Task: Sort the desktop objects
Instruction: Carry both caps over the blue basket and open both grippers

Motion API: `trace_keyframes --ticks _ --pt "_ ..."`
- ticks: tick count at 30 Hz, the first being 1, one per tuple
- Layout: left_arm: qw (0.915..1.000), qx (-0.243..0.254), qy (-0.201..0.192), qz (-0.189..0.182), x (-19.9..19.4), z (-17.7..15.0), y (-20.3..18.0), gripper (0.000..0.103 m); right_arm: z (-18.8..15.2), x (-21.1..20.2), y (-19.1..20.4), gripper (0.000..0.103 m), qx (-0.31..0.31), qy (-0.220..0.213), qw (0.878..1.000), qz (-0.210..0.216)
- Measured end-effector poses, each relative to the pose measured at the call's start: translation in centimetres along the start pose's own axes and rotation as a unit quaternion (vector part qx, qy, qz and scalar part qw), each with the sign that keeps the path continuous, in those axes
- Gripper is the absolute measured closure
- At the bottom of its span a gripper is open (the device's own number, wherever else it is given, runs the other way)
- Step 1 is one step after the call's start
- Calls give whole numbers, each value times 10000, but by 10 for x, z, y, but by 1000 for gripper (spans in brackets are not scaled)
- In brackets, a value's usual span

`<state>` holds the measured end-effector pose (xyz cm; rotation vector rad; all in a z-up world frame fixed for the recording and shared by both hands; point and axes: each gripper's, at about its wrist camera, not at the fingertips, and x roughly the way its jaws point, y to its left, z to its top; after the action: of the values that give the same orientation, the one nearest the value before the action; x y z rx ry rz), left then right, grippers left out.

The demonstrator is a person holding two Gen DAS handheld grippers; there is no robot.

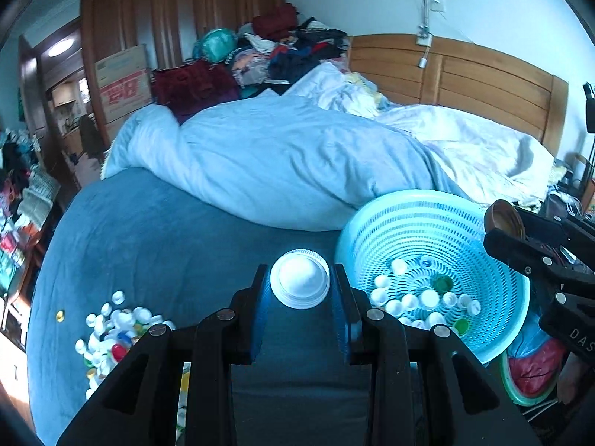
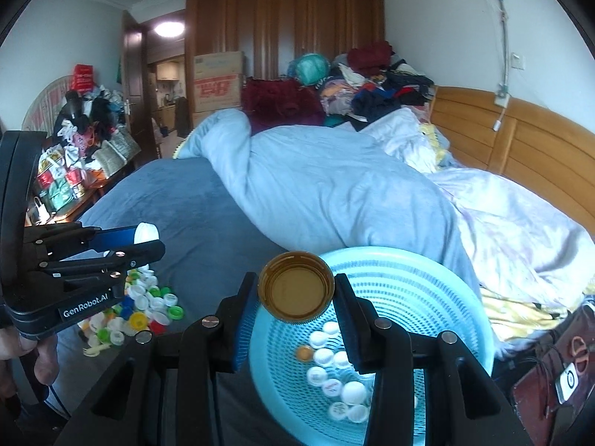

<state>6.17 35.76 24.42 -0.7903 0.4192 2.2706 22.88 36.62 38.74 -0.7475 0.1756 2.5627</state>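
A white cap [image 1: 299,284] was clamped between the left gripper's [image 1: 299,293] pads above the blue sheet [image 1: 167,241], just beside the basket [image 1: 498,319]. A brown cap [image 2: 296,285], hollow side to the camera, was clamped in the right gripper [image 2: 296,297] over the basket rim. White caps [image 2: 327,356] lay in the basket; a mixed pile [image 2: 145,308] lay on the sheet.
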Motion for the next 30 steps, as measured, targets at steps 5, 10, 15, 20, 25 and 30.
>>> trace_keyframes --ticks 5,10,15,20,25,30 --pt "9998 161 60 -95 10 7 -23 76 -5 2 -21 59 127 39 9999 -85" --pt "9994 252 144 -172 22 12 -39 76 -11 5 -37 59 241 86 9996 -142" --pt "9990 319 198 -242 29 17 -50 76 -17 7 -47 59 306 142 9993 -177" --pt "9987 346 240 -289 35 18 -55 76 -19 12 -51 59 353 187 9990 -185" --pt "9983 374 310 -329 42 18 -62 76 -22 14 -55 59 372 219 9988 -238" --pt "9978 414 355 -380 47 18 -69 76 -26 14 -62 59 426 247 9984 -269"
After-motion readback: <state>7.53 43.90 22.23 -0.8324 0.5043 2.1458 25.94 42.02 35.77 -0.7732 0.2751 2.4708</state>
